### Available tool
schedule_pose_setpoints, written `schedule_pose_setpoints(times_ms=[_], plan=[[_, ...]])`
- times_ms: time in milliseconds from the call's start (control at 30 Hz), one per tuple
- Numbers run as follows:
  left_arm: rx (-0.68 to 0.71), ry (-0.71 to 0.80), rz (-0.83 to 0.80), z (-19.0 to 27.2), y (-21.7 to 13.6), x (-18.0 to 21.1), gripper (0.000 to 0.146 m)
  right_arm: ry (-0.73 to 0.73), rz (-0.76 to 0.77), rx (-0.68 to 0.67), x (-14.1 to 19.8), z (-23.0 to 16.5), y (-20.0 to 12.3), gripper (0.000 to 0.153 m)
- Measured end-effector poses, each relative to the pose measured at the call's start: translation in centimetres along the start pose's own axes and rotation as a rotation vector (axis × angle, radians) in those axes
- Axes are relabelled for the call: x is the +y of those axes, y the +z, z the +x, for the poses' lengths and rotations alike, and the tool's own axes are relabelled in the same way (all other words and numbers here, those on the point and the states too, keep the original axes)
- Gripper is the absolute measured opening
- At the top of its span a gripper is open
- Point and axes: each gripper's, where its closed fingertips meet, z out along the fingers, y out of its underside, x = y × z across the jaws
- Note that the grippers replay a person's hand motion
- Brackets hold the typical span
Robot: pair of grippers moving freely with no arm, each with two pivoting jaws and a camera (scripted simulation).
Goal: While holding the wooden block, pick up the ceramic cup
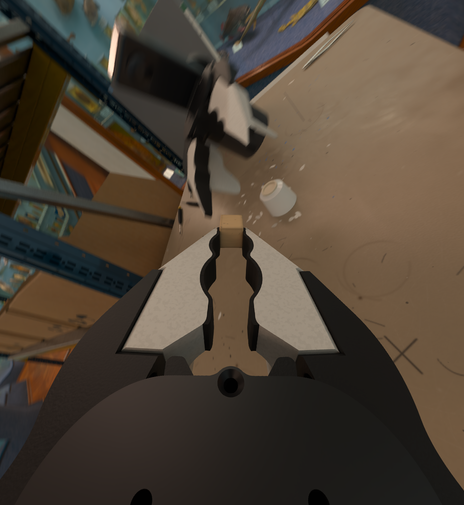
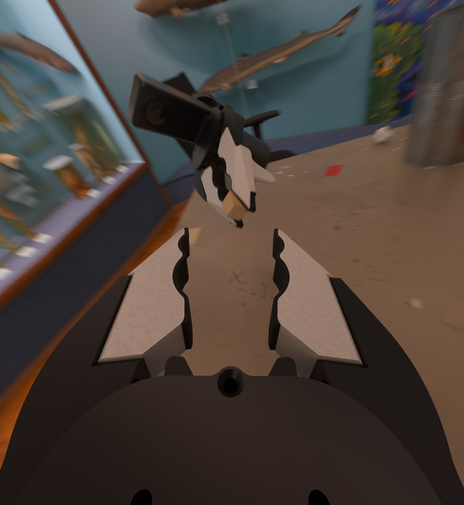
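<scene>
My left gripper (image 1: 231, 232) is shut on a small wooden block (image 1: 231, 231) at its fingertips, held above the table. The white ceramic cup (image 1: 278, 197) stands upside down on the brown table (image 1: 389, 191), just beyond and right of the block. My right gripper (image 2: 231, 232) is open and empty. It shows blurred in the left wrist view (image 1: 214, 175), hovering left of the cup. In the right wrist view the left gripper (image 2: 235, 210) hangs ahead with the block (image 2: 233, 206) between its fingers. The cup does not show in that view.
The table's left edge (image 1: 175, 235) runs close to the block. A grey mesh cylinder (image 2: 449, 90) stands at the table's far right, with a red card (image 2: 333, 170) and a white scrap (image 2: 382, 135) near it. A glass display case (image 2: 47, 150) flanks the table.
</scene>
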Motion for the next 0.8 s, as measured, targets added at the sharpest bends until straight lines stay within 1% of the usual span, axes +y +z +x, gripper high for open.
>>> schedule_pose_setpoints(times_ms=[67,133,233,267,300,333,433,467,500,533,567,633,667,733,800], plan=[[-0.035,-0.045,-0.067,-0.9,-0.4,1.2,0.014,-0.129,-0.025,0.159,0.7,0.2,-2.3,0.062],[-0.066,-0.083,-0.129,-1.8,-1.0,2.4,0.014,-0.214,-0.124,0.316,3.0,0.4,-5.2,0.064],[-0.08,-0.132,-0.185,-2.7,-1.6,3.4,0.014,-0.246,-0.299,0.494,7.1,0.7,-9.1,0.068],[-0.084,-0.143,-0.2,-2.9,-1.6,3.6,0.014,-0.254,-0.316,0.534,7.9,0.6,-10.0,0.068],[-0.082,-0.151,-0.215,-2.9,-1.5,3.7,0.014,-0.265,-0.317,0.55,8.4,0.1,-10.7,0.068],[-0.08,-0.153,-0.227,-2.9,-1.3,3.8,0.014,-0.279,-0.308,0.539,8.7,-0.6,-11.1,0.067],[-0.053,-0.159,-0.243,-2.3,-0.5,3.7,0.014,-0.349,-0.25,0.465,8.7,-3.2,-12.2,0.064],[-0.042,-0.163,-0.25,-2.1,-0.2,3.7,0.014,-0.339,-0.236,0.472,8.8,-3.5,-12.8,0.063],[-0.033,-0.169,-0.256,-2.0,0.0,3.8,0.014,-0.297,-0.235,0.497,9.1,-3.2,-13.5,0.063],[-0.02,-0.181,-0.256,-1.8,0.3,3.8,0.014,-0.249,-0.247,0.536,9.6,-2.5,-14.0,0.064],[0.004,-0.201,-0.248,-1.5,0.6,3.6,0.014,-0.223,-0.269,0.584,10.3,-1.6,-14.3,0.069],[0.062,-0.249,-0.213,-0.9,1.2,3.2,0.014,-0.244,-0.333,0.663,11.7,0.6,-14.4,0.082],[0.079,-0.262,-0.199,-0.8,1.5,3.1,0.014,-0.261,-0.352,0.703,12.2,1.8,-14.2,0.085],[0.107,-0.262,-0.195,-0.5,2.3,3.2,0.014,-0.258,-0.409,0.734,13.9,4.0,-13.6,0.086],[0.147,-0.246,-0.215,-0.1,3.0,3.4,0.014,-0.229,-0.462,0.716,15.4,5.4,-12.8,0.084]])
